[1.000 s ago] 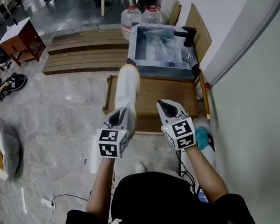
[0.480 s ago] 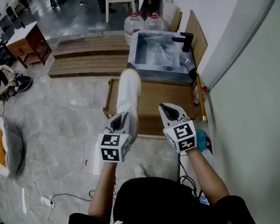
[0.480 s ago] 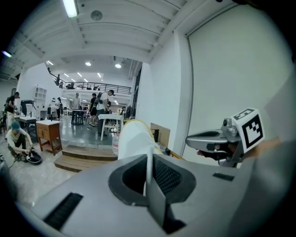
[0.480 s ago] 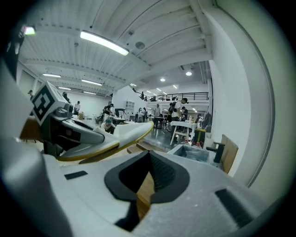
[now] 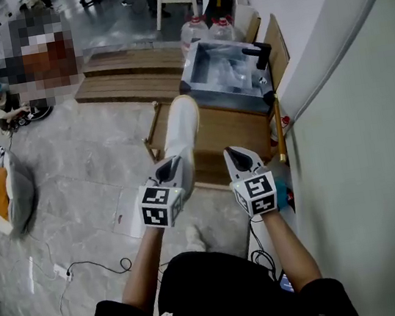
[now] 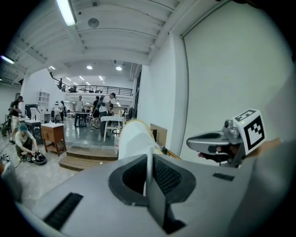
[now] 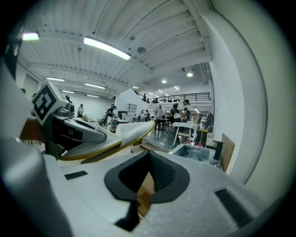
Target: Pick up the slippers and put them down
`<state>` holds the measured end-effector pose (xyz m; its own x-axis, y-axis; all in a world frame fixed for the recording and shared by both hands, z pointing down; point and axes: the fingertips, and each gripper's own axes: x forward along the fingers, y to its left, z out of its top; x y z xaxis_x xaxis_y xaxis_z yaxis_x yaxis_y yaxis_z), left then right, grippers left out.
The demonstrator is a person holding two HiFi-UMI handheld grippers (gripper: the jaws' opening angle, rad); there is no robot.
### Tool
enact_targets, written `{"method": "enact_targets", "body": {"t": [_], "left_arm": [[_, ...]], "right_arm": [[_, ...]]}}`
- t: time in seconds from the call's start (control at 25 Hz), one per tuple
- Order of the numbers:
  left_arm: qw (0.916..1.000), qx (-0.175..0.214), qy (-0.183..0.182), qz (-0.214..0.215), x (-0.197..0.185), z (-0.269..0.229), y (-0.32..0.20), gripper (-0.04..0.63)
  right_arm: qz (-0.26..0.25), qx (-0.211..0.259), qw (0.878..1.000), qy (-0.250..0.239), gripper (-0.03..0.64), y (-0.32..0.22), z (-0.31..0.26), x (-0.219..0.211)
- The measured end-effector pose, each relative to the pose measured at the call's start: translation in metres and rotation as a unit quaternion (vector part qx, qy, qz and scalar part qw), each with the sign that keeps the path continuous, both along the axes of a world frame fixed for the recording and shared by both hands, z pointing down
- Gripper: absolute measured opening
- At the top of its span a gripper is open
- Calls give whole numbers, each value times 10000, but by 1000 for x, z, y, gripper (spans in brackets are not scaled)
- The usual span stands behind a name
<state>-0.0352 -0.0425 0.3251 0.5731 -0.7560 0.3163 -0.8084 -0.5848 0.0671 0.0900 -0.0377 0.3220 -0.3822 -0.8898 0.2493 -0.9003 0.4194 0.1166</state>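
Slippers: one white slipper with a yellow sole rim (image 5: 182,130), held in the air above the left edge of the brown wooden table (image 5: 224,138), toe pointing away.
Grippers: two, side by side, both aimed forward and slightly down on outstretched forearms.
Left gripper (image 5: 171,166): clamped on the slipper's thin rear edge.
Right gripper (image 5: 237,156): jaws together, nothing between them, clear of the slipper.
Clear water jugs (image 5: 196,33): two, beyond the one steel sink (image 5: 221,97).
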Motion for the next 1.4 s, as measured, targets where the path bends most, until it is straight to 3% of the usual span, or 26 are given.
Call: {"method": "enact_targets", "body": {"t": [0.64, 1.4], "left_arm": [[9998, 150, 76, -81, 10, -10, 92, 18], [9998, -219, -29, -18, 1, 19, 115, 18]], "right_arm": [[-9, 105, 9999, -36, -11, 93, -1, 13], [11, -213, 9998, -64, -11, 113, 28, 5]]}}
